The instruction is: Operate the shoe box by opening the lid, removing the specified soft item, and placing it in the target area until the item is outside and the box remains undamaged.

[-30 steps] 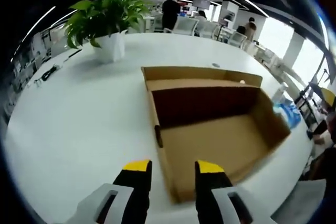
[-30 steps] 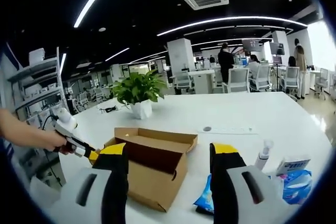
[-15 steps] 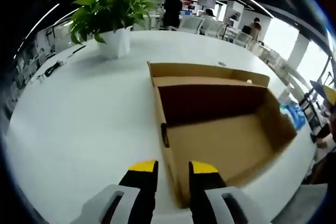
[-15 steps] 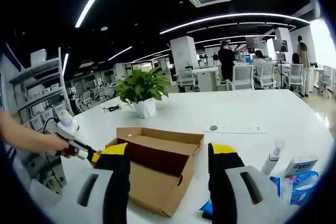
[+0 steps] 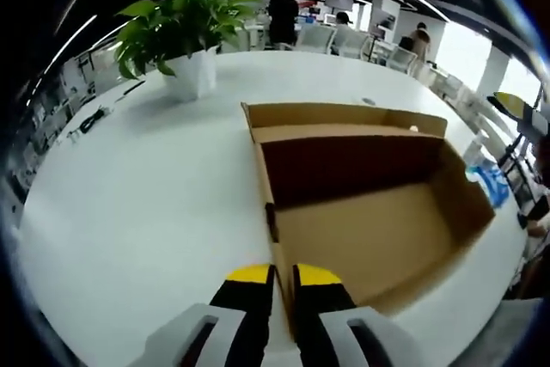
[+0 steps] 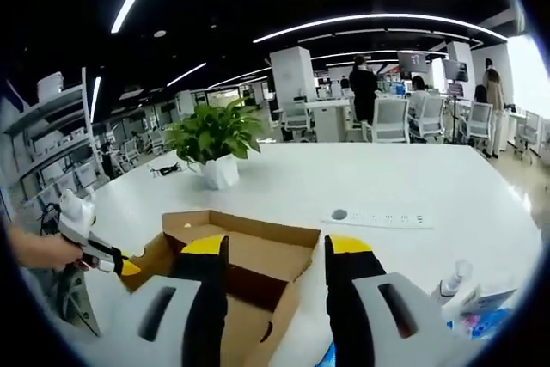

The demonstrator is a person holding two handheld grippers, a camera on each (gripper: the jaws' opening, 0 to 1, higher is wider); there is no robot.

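Observation:
An open brown cardboard shoe box [image 5: 369, 229] lies on the white table [image 5: 146, 204], its lid folded back on the far side and its inside bare. My left gripper [image 5: 284, 274] has its yellow-tipped jaws closed on the box's near side wall. In the right gripper view the same box [image 6: 258, 251] sits low in the middle, and the left gripper [image 6: 127, 266], held by a hand [image 6: 34, 251], is at its left edge. My right gripper [image 6: 277, 251] hangs above the box, open with nothing between its jaws. A blue soft packet [image 5: 494, 182] lies on the table to the box's right.
A potted green plant [image 5: 176, 23] stands at the table's far left. A white spray bottle [image 6: 451, 277] and the blue packet [image 6: 490, 307] lie right of the box. A flat power strip [image 6: 378, 217] lies beyond it. People and office chairs are far behind.
My left gripper's jaws have narrowed from wide apart to closed on the box's side wall. My right gripper has risen and shifted over the box, still open.

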